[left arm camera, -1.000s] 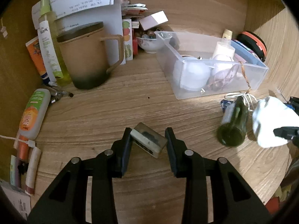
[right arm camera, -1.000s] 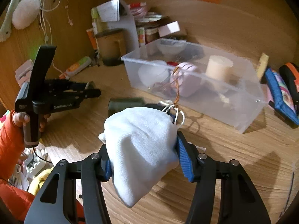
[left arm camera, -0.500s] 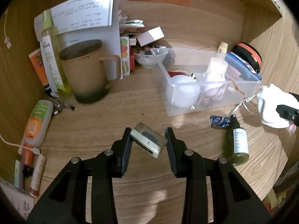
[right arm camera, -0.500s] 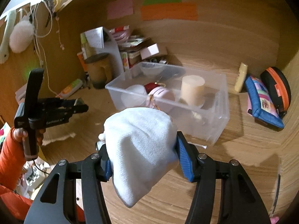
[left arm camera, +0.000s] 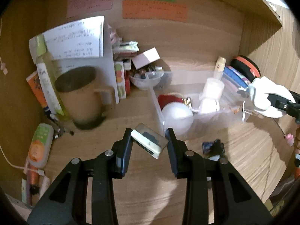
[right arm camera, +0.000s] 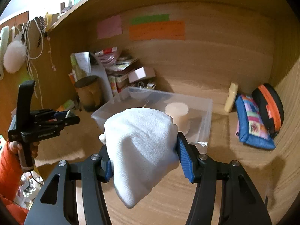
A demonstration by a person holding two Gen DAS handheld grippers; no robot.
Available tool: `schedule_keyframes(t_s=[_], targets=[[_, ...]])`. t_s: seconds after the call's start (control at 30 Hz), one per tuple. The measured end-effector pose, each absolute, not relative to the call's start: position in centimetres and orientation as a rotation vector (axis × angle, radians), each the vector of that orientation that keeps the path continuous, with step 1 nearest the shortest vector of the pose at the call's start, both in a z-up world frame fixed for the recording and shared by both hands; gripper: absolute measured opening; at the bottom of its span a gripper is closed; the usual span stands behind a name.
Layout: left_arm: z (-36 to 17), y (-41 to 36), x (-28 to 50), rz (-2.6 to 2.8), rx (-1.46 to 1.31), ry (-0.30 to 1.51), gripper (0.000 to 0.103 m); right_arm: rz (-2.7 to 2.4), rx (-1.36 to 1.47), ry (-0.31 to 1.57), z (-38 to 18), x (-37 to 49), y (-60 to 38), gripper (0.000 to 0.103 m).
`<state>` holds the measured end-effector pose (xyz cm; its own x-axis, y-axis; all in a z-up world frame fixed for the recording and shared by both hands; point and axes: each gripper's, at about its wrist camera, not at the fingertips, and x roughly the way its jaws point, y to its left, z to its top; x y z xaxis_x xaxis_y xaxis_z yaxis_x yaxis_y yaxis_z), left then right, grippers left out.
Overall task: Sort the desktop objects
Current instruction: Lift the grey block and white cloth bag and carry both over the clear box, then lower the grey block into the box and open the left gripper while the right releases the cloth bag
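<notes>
Left hand-held gripper (left arm camera: 148,143): clamps small flat case (left arm camera: 149,142), tilted. Right hand-held gripper (right arm camera: 143,151): clamps white cloth (right arm camera: 140,150). Clear bin (right arm camera: 204,110) ahead; release only once above rim.

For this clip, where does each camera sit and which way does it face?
Left wrist: on the left hand-held gripper, tilted down at the wooden desk; its fingers clamp a small grey rectangular block.
Right wrist: on the right hand-held gripper, clamping a white cloth bundle; orange sleeve visible.
Shared: clear plastic bin, brown mug.
</notes>
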<state>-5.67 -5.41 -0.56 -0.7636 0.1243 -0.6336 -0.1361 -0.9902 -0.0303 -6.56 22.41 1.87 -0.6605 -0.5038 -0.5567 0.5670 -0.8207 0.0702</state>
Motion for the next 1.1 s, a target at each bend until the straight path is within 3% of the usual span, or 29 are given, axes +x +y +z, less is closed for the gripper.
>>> schedule_keyframes(t_s=[0.5, 1.1], targets=[[2.2, -3.2, -9.7, 2.808, -0.957, 0.031, 0.035, -2.448, 0.795, 0.111, 0.9, -12.1, 23.2, 0.053], [-1.3, 0.4, -17.6, 2.657, -1.095, 0.051, 0.035, -2.411, 0.886, 0.217, -2.2, -16.1, 22.2, 0.053]])
